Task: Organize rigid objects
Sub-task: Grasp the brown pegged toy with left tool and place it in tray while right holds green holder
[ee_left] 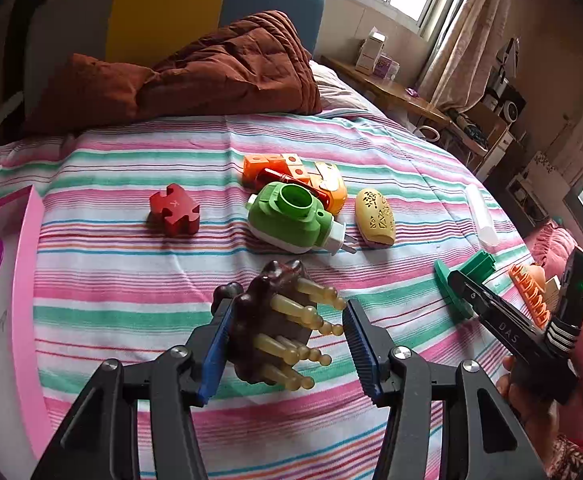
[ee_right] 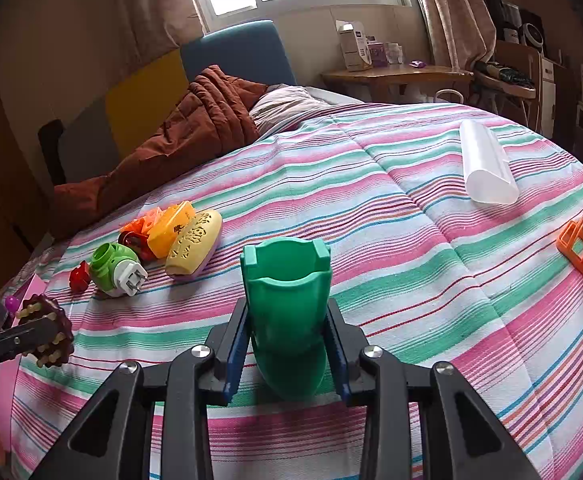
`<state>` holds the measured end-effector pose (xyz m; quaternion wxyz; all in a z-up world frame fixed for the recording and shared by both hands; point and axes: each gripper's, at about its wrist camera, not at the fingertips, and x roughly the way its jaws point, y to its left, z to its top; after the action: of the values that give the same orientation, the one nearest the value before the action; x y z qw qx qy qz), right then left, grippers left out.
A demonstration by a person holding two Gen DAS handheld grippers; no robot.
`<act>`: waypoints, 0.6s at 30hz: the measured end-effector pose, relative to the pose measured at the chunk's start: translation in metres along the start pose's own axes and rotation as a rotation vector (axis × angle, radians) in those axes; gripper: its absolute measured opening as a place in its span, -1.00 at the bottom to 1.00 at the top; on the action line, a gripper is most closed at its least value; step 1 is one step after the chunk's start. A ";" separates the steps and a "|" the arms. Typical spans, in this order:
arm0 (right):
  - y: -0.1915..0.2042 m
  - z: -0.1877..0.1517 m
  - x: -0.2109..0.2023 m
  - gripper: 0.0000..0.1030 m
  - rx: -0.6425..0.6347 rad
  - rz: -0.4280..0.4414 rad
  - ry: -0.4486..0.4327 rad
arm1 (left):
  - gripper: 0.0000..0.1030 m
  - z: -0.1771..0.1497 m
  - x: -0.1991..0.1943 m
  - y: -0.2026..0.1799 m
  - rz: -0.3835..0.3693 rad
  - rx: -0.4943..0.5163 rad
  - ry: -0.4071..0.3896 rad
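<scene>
Pickup underway: our left tool (ee_left: 287, 338) clamps the dark-brown, cream-pegged massager (ee_left: 269, 320); right tool (ee_right: 287, 354) grips the green plastic holder (ee_right: 287, 300); next, the pink box (ee_left: 27, 280).

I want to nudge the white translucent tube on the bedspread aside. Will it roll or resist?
The white tube lies on its side and looks round, so it would probably roll. Its thin translucent wall suggests it is light. The soft striped bedspread may slow it.

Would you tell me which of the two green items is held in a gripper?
The dark green holder, clamped in the right gripper; the light green plug-in lies free on the bed.
</scene>
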<state>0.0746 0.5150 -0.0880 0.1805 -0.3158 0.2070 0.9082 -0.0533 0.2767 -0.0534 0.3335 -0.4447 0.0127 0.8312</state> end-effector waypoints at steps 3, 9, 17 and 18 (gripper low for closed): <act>0.001 0.000 -0.001 -0.32 -0.002 -0.004 -0.003 | 0.06 -0.009 -0.018 0.008 -0.006 -0.022 -0.015; 0.002 0.000 0.000 -0.32 -0.014 -0.009 0.001 | 0.07 -0.019 -0.050 0.026 -0.014 -0.048 -0.054; 0.005 0.000 -0.002 -0.32 -0.030 -0.033 -0.004 | 0.07 -0.033 -0.088 0.067 0.013 -0.134 -0.109; 0.006 0.000 -0.003 -0.32 -0.034 -0.036 -0.006 | 0.07 -0.034 -0.093 0.073 0.019 -0.147 -0.115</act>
<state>0.0736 0.5092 -0.0846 0.1919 -0.3199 0.1855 0.9091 -0.0344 0.1589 -0.0247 0.2921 -0.4195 -0.0634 0.8572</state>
